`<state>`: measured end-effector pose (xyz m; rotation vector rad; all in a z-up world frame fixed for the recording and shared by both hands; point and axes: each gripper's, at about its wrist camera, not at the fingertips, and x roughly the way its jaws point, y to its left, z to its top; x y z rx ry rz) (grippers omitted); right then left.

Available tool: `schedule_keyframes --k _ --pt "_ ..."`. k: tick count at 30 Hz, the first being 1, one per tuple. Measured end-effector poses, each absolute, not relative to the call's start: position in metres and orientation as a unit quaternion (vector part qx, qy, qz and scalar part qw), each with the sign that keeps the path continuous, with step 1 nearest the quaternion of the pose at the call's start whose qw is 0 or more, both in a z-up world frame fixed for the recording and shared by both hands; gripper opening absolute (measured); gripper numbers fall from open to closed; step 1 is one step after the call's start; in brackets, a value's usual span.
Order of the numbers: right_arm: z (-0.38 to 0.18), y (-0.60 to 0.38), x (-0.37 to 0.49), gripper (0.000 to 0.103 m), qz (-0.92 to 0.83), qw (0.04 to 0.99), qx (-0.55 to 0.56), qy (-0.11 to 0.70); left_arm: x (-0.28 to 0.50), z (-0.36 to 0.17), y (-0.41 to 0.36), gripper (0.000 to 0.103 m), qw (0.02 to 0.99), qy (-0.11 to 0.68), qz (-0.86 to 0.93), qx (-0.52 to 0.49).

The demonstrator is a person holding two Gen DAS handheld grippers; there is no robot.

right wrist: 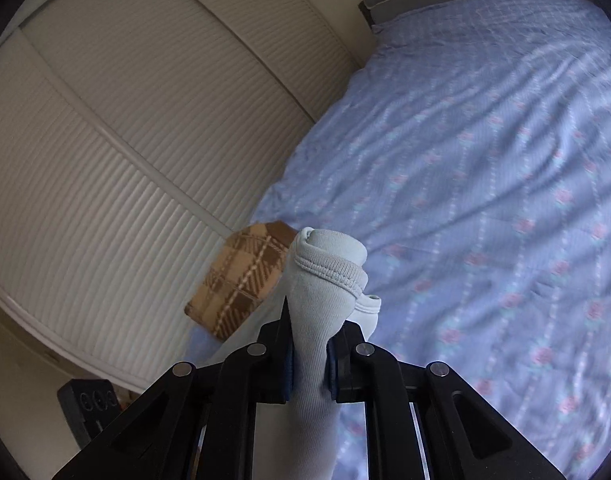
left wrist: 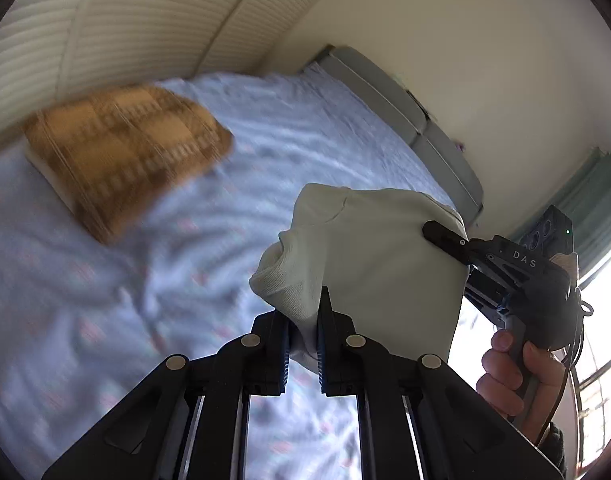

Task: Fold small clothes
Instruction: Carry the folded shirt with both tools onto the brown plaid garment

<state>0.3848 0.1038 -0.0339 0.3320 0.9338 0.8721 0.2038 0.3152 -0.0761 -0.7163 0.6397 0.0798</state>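
- The left gripper points down over the bed, its jaws closed on a bunched corner of a pale cream garment.
- In the left wrist view the right gripper reaches in from the right, its black finger lying against the far edge of the same cloth; a hand wraps round its grey handle.
- In its own view the right gripper has its jaws pinched tight on a ribbed, stitched hem of the garment.
- The garment hangs in the air between the two grippers, above the sheet, creased and partly rolled at the top.
- The bed wears a wrinkled light-blue sheet with small pink flowers.
- A tan checked folded cloth lies on the bed near slatted cupboard doors.
- A grey headboard stands at the far end.
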Motion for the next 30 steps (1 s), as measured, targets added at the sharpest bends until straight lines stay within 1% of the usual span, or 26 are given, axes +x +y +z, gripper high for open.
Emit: schedule_keyframes --k 7,10,14,19,23,25,26,27,28,29,30 --pt "0.01 0.275 0.407 0.013 0.467 0.772 0.153 0.403 0.214 -0.02 0.457 0.012 0.908 0.269 0.111 -0.303" --pt "0.012 0.328 0.417 0.013 0.481 0.766 0.16 0.396 0.226 -0.015 0.502 0.013 0.911 0.269 0.128 -0.286" --pt "-0.028 0.367 0.433 0.013 0.465 0.755 0.161 0.433 0.244 -0.052 0.541 0.013 0.897 0.296 0.135 -0.298" --pt "-0.097 0.371 0.436 0.013 0.424 0.742 0.16 0.494 0.256 -0.115 0.553 0.013 0.872 0.346 0.136 -0.319" --pt "-0.125 0.353 0.436 0.014 0.414 0.736 0.162 0.51 0.254 -0.135 0.553 0.015 0.869 0.349 0.137 -0.323" --pt "-0.129 0.353 0.436 0.015 0.411 0.74 0.148 0.511 0.251 -0.138 0.551 0.019 0.87 0.347 0.145 -0.319" --pt "-0.128 0.353 0.433 0.019 0.411 0.745 0.139 0.507 0.249 -0.138 0.549 0.023 0.871 0.347 0.148 -0.315" --pt "-0.128 0.353 0.433 0.028 0.408 0.75 0.129 0.503 0.247 -0.137 0.545 0.025 0.872 0.348 0.15 -0.309" --pt "-0.126 0.352 0.43 0.032 0.406 0.757 0.12 0.498 0.245 -0.135 0.543 0.027 0.875 0.348 0.153 -0.299" --pt "-0.126 0.351 0.428 0.039 0.402 0.765 0.111 0.49 0.242 -0.131 0.538 0.029 0.879 0.348 0.161 -0.284" --pt "-0.125 0.349 0.426 0.043 0.397 0.775 0.099 0.481 0.238 -0.126 0.533 0.03 0.885 0.343 0.17 -0.265"
